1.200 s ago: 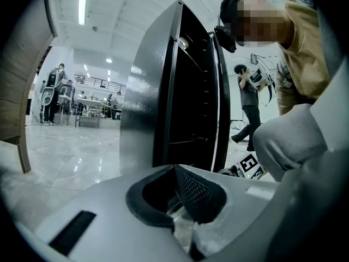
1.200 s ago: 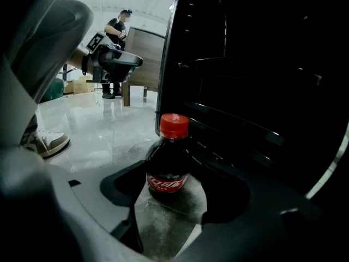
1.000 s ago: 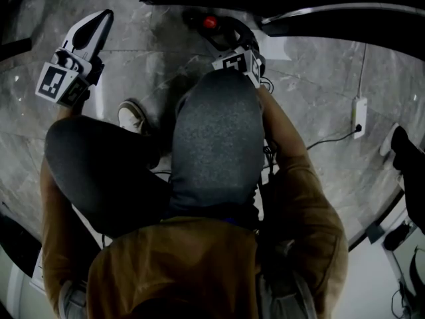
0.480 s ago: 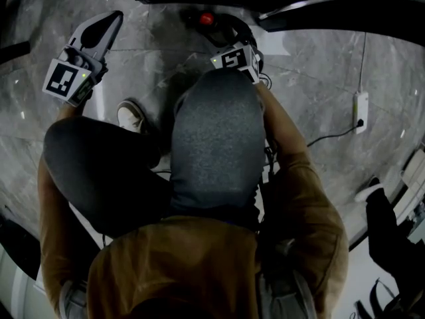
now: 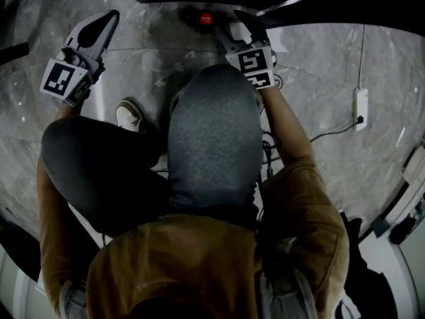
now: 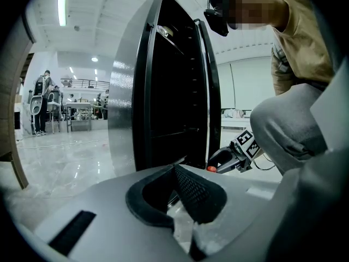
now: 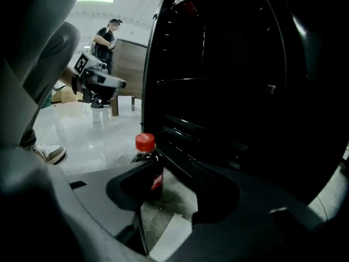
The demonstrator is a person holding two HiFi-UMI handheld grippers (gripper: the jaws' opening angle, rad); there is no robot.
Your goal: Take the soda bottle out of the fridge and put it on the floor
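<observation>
Two claws out before the open fridge (image 6: pixel 163 91). Right claw (image 7: pixel 172 182): jaws apart, just been closing, pads pressing nothing, bare floor (image 7: pixel 92 135) in the gap. Bottle (image 7: pixel 146 165), red-capped, upright on that floor right at the fridge's foot, just past the tip of one right-claw jaw, partly behind it. Left claw (image 6: pixel 174 171): off to one side of the fridge front, well apart from the bottle, tips brought together, nothing gripped. Shoe (image 7: pixel 49 153) on the floor farther out from the fridge.
</observation>
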